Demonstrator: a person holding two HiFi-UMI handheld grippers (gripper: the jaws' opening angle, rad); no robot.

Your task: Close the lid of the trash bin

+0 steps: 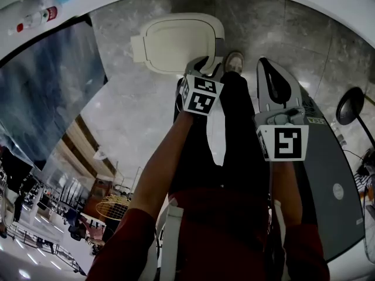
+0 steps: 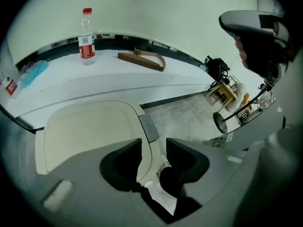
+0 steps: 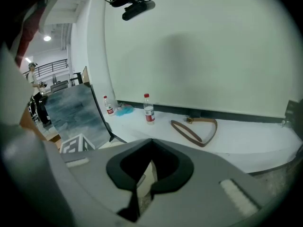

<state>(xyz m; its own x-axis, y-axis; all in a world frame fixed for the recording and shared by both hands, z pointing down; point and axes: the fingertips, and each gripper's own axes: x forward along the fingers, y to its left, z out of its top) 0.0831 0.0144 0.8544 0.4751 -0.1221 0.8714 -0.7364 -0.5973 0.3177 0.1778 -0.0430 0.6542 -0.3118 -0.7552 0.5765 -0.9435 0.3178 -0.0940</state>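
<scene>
Head view: trash bin lid (image 1: 176,43) sits on the floor just ahead of the shoe and looks flat, approx. closed. Left gripper (image 1: 205,68) is at its near-right edge, forearm stretched down and fwd. Its 2 jaws are apart with the lid rim in the gap, not clamped afaict. Right gripper (image 1: 270,78) hangs right of the leg, off the lid, jaws nearly together with nothing btwn. Step: prob. final seating. Next: press the rim flush, then pull the left gripper clear w/o lifting it.
</scene>
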